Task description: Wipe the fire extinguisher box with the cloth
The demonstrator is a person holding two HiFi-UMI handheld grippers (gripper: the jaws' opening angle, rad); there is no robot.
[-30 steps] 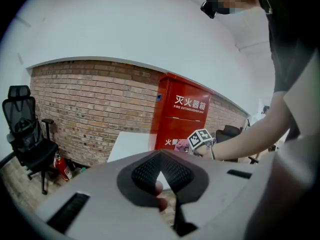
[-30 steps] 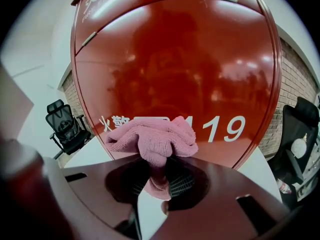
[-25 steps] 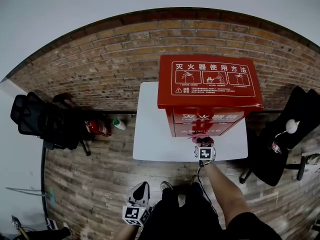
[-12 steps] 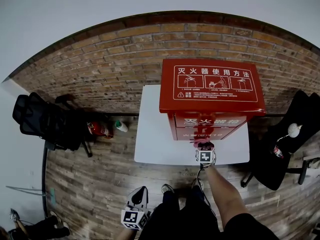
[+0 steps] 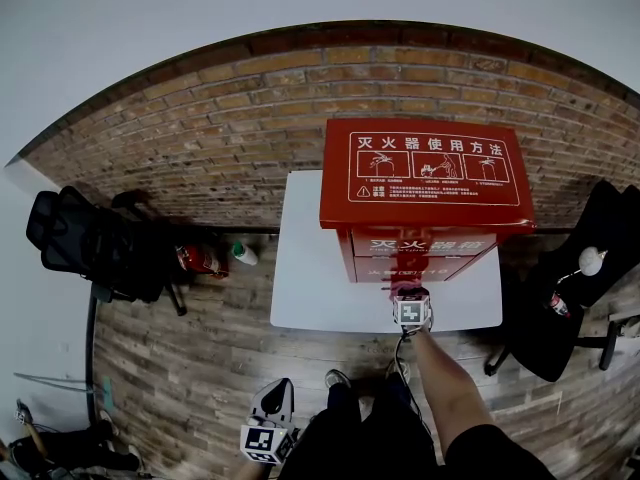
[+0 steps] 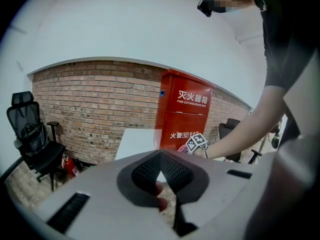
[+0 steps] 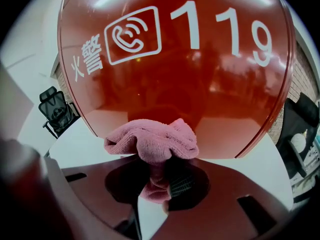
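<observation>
Fire extinguisher box (image 5: pixel 425 203): red, stood on white tabletop (image 5: pixel 310 268).
Cloth (image 7: pixel 152 141): pink, bunched, clamped in right tongs (image 7: pixel 159 181), held at the box's lower front.
Left tongs (image 6: pixel 161 170): together, empty, held low.
Risk: the cloth may be dragged loose by hard rubbing.

Low in the frame: black short sleeve (image 5: pixel 495 453), dark trousers (image 5: pixel 350 433), pale-toed shoes (image 5: pixel 333 376). Left gripper (image 5: pixel 280 386) and right gripper (image 5: pixel 407 290) each bear a black-and-white marker cube (image 5: pixel 411 311) (a thin dark cable (image 5: pixel 401 353) trails from the right one).
</observation>
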